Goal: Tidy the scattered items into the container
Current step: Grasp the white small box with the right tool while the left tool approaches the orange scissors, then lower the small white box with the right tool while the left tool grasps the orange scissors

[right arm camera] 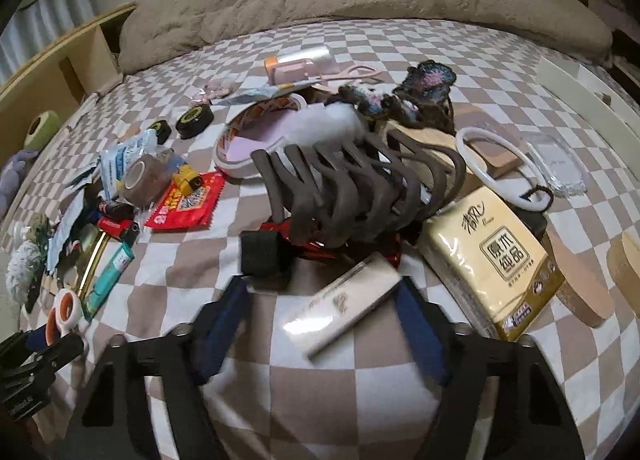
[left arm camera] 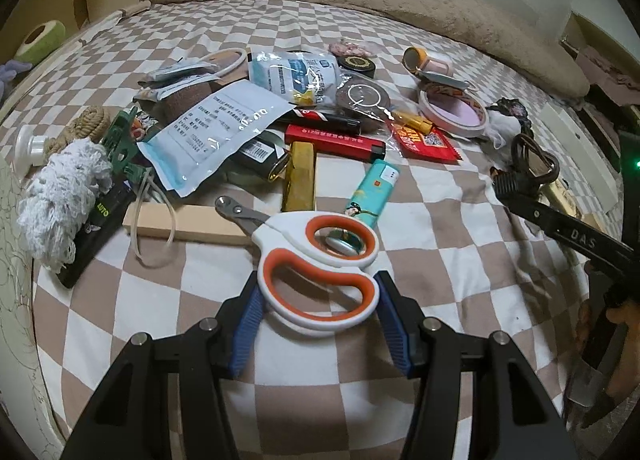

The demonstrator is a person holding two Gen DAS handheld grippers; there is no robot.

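You are in the picking-up step, with 2 things being taken at once from the checked bedcover (left arm camera: 420,220). Your left gripper (left arm camera: 318,324) has its blue pads closed about halfway on the lower handle of the white-and-orange scissors (left arm camera: 316,260) — both pads seem to touch the handle, so I judge it is held. Your right gripper (right arm camera: 320,324) stands about half open around a small white box (right arm camera: 344,300); its right pad is at the box's end, but the left pad stands clear, and the blur makes it hard to say if the box is really clamped. The rest is scattered: the green lighter (left arm camera: 374,194), the tissue pack (right arm camera: 492,260), the big dark hair claw (right arm camera: 360,188) and more. The next move needs a firm grip on both, then a lift and a carry to the container — but no container shows clearly in either view, so I cannot tell where it stands.
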